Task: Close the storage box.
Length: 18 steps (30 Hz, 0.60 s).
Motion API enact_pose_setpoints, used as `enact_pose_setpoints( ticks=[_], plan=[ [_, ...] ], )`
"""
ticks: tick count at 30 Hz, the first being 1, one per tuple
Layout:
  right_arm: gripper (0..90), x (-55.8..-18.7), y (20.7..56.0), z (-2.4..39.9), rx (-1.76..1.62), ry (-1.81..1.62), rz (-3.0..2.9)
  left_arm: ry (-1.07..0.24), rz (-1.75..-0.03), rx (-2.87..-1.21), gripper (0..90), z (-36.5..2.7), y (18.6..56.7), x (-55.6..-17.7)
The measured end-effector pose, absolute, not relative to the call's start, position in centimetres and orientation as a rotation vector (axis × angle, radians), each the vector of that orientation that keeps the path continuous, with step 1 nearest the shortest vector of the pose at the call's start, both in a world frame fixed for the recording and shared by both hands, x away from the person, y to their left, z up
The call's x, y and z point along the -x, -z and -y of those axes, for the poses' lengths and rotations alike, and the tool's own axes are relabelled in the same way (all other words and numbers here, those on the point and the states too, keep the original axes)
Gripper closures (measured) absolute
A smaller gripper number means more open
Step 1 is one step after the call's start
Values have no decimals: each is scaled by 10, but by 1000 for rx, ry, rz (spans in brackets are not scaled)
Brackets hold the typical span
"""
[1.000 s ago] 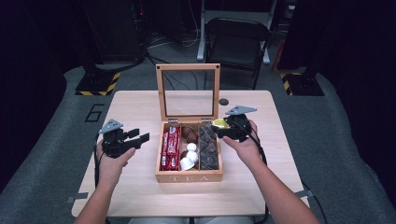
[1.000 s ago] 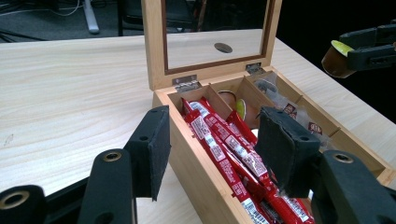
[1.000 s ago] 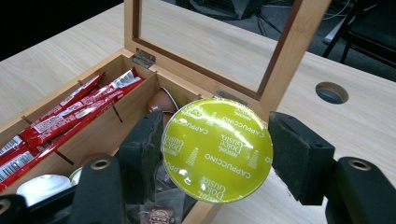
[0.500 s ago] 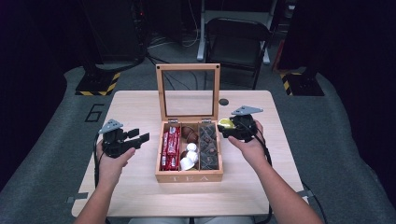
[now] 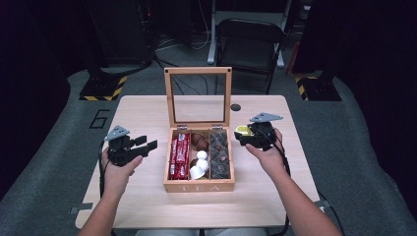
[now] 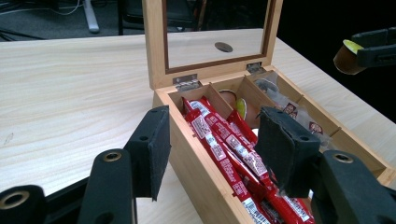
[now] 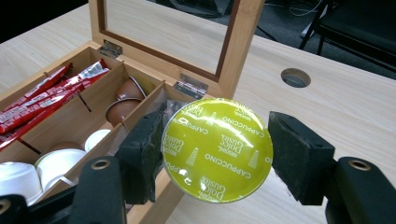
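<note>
While the right gripper (image 5: 247, 135) pinches a coffee capsule (image 5: 242, 130) just off the right wall of the open wooden box (image 5: 198, 186), the high view suggests the step in hand is carrying that capsule away from the box; the next move seems to call for setting it down on the bare worktop (image 5: 275, 187) to the right, where room is ample before the edge. The left gripper (image 5: 145, 144) hangs left of the box, fingers spread on nothing. In the left gripper view, those fingers (image 6: 152, 149) frame the box's near corner and the red sachets (image 6: 224, 149), the upright glass lid (image 6: 215, 35) standing behind. In the right gripper view, the capsule (image 7: 217, 149) is held rim to rim, its green foil facing the camera, with the cable hole (image 7: 295, 77) well apart.
</note>
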State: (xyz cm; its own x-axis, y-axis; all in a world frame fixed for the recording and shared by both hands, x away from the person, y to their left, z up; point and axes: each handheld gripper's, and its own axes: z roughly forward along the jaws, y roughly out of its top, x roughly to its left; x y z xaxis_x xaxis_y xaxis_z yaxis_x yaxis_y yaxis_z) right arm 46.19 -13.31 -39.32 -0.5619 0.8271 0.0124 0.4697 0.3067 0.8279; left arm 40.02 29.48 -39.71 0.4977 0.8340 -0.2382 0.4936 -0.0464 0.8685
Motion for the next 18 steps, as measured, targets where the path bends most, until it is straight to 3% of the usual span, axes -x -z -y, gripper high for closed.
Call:
enact_pose_setpoints(
  ticks=[18],
  plan=[
    [370,-457,414,158,-1225,-1097,-2130,-408,-1139,-1704,444,-294,398,-400]
  ],
)
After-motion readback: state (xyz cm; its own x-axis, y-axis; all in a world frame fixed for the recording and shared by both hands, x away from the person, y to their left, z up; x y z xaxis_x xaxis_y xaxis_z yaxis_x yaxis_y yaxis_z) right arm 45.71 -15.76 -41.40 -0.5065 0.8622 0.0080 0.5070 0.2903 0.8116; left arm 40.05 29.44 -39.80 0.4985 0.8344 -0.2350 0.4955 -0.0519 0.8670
